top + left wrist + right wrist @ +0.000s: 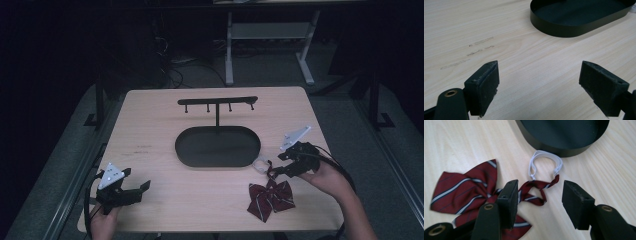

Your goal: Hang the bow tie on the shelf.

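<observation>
Right gripper (274, 167) at lower right of high view, jaws apart, straddling bow tie's neck strap (536, 191), pads not pressing it. Maroon striped bow tie (270, 199) flat on table (165, 200), lower right; white elastic loop (544, 162) beside black oval tray (218, 147). Left gripper (142, 190) lower left, jaws wide apart over bare wood.

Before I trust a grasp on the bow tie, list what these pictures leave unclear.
- Bow tie: right gripper view, its knot and lower edge hidden behind the right gripper's near jaw.
- White elastic loop: high view, too small to show its join to the strap.
- Oval tray: left gripper view, far end cut off by the top edge.
</observation>
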The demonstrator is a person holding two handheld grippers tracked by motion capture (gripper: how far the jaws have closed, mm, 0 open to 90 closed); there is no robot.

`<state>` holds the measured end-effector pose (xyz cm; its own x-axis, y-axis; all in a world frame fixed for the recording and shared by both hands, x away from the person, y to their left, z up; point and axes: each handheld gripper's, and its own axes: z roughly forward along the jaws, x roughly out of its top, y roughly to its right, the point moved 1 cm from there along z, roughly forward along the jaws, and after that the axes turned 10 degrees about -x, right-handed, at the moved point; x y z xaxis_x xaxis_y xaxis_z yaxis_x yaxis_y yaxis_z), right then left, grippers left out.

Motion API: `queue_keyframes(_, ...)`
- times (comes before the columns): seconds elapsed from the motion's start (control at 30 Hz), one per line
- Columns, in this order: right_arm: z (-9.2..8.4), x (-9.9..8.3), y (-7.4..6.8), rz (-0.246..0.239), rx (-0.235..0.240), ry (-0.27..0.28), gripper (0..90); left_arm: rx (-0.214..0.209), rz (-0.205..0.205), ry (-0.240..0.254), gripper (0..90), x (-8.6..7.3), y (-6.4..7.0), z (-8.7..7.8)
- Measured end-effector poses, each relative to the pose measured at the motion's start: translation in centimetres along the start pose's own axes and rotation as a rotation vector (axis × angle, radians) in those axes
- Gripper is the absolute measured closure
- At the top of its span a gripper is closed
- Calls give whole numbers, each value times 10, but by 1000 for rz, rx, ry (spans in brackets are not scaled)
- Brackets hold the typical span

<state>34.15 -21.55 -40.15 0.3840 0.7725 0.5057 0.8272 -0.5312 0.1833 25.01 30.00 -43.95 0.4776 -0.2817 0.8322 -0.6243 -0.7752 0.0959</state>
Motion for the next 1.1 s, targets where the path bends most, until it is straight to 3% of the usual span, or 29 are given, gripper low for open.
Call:
queue_keyframes(0.5,47,17,15,9,21,-111,501,0,3,-10,161,0,0,1)
queue_keyframes(1.1,68,29,19,1,20,-190,618,-2,3,-10,161,0,0,0)
